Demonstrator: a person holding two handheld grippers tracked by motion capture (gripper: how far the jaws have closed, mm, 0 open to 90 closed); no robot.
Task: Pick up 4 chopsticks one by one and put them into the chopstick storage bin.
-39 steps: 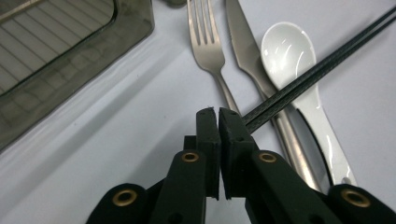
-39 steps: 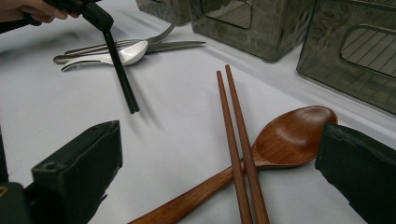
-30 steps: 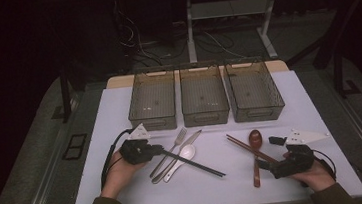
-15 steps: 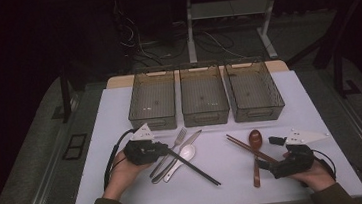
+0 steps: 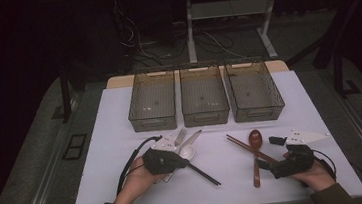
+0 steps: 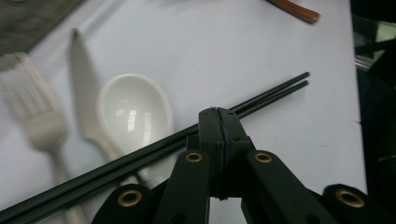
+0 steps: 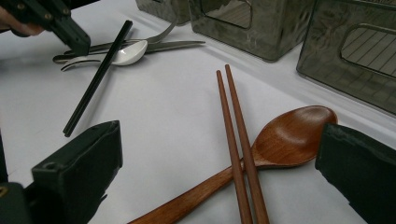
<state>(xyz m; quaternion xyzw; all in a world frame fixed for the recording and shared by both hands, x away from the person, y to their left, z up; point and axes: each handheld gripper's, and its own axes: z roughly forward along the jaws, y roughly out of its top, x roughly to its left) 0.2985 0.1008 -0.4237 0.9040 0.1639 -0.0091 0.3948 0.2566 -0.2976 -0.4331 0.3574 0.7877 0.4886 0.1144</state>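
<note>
Left tongs gripping black chopsticks, sliding them off the pile

My left gripper is clamping black chopsticks, having just closed, beside the white spoon at its 10 o'clock. I'm keeping them low and level so they don't twist. My right gripper is waiting open over the brown chopsticks.
</note>
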